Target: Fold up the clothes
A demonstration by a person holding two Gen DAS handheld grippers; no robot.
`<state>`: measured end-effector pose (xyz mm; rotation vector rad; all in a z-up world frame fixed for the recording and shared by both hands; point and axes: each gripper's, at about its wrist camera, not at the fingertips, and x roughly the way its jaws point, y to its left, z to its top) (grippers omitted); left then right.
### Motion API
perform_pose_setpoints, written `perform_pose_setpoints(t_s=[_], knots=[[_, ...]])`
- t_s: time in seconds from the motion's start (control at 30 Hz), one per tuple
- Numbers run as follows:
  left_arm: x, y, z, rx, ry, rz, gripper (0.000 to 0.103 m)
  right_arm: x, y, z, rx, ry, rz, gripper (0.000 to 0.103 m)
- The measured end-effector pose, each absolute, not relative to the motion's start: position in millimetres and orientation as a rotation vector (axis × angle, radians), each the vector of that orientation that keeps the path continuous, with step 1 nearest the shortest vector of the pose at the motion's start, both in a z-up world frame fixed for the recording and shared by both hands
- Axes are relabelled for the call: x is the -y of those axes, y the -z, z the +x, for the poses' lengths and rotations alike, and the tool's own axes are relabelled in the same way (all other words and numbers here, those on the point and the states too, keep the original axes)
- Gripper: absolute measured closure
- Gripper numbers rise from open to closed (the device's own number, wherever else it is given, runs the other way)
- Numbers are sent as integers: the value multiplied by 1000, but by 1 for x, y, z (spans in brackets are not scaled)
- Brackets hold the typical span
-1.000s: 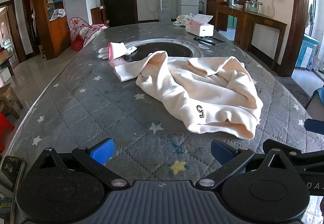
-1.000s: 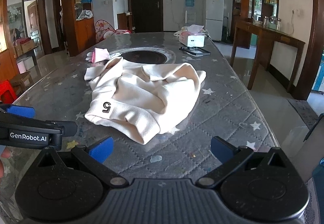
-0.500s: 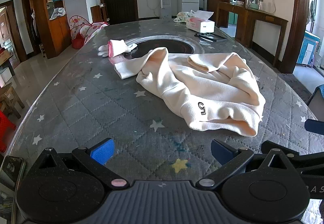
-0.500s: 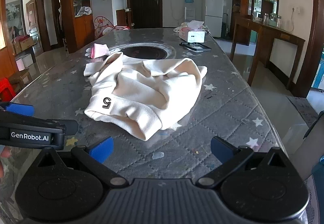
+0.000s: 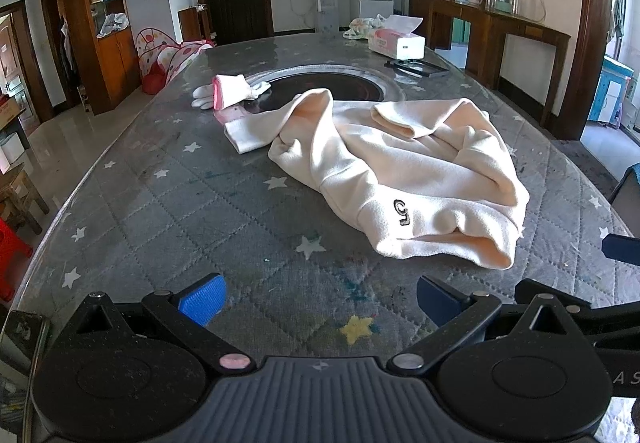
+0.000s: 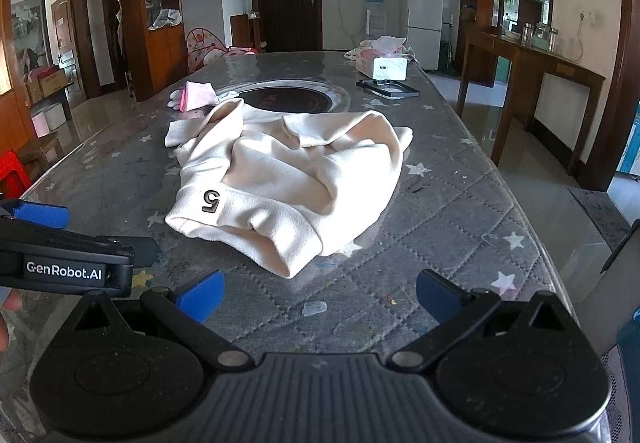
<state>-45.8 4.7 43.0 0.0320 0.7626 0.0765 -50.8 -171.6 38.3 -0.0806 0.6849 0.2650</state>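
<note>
As both grippers come closer, the cream top [image 5: 400, 171] looks bigger than it did a moment ago, but it has not moved or changed shape. It lies in a crumpled heap on the table [image 5: 168, 219], with nothing folded yet, so the job is only at its start.

The left gripper [image 5: 318, 299] is spread wide and holds nothing. It hangs over the table just short of the top's near hem. The right gripper [image 6: 316, 295] is also spread wide and empty, close to the top's near corner. I think the next step is to grab the top and pull it flat.

A dark "5" [image 5: 402, 211] is sewn on the top near its hem. The side of the left gripper reads "GenRobot.AI" [image 6: 64, 271] in white letters. Past the top sits a tissue box [image 5: 397, 41] with small print too tiny to read. A pink and white glove [image 5: 228, 95] lies just beyond the top's sleeve, by the round dark plate [image 5: 328, 83] set in the table
</note>
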Motion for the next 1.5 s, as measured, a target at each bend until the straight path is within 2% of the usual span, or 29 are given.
perform_pose_setpoints(t_s=[1.03, 1.5], knots=[[-8, -39, -10, -801, -63, 45, 0, 168, -33, -18, -708, -264, -93, 0], [-19, -52, 22, -789, -59, 60, 0, 171, -48, 13, -690, -251, -77, 0]])
